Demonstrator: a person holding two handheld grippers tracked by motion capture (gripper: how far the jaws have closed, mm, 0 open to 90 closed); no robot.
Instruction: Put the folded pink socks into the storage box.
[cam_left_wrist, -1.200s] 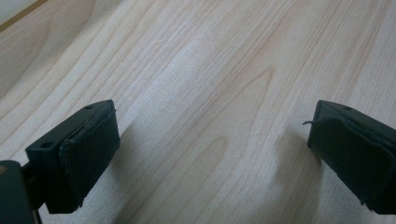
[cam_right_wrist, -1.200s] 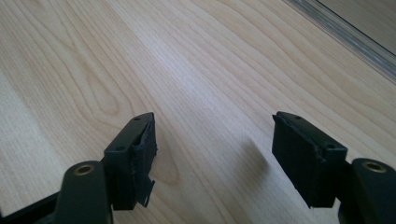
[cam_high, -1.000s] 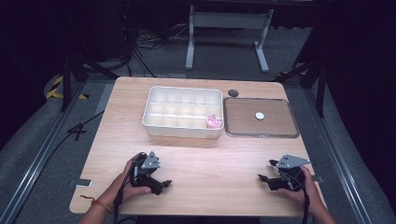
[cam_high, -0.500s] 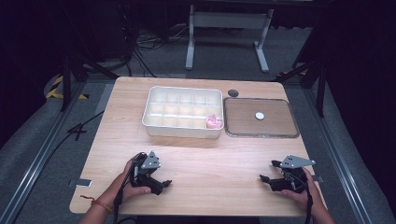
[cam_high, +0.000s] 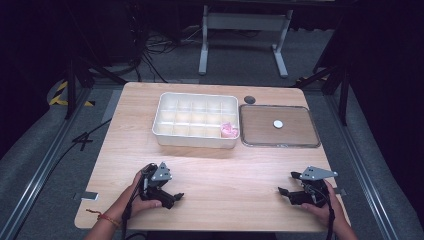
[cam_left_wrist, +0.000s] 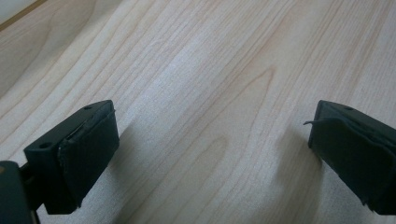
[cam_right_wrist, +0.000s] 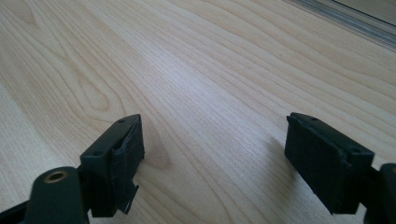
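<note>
White compartment box (cam_high: 196, 121) with pink thing (cam_high: 229, 130); tray (cam_high: 279, 145) with white disc (cam_high: 278, 123); both grippers' jaws apart.

Readable text: none on any surface.
Labels or brands: none legible on the desk (cam_high: 215, 170) ahead of the fingers.
Numbers or signs: none can be made out.

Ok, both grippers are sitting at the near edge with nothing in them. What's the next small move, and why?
Probably reach the right gripper forward toward the small white disc on the flat tray. Its jaws have just been opening and stand wide with only bare table between them. The disc lies loose on that side, and the divided white bin beside it already holds one pink item.
</note>
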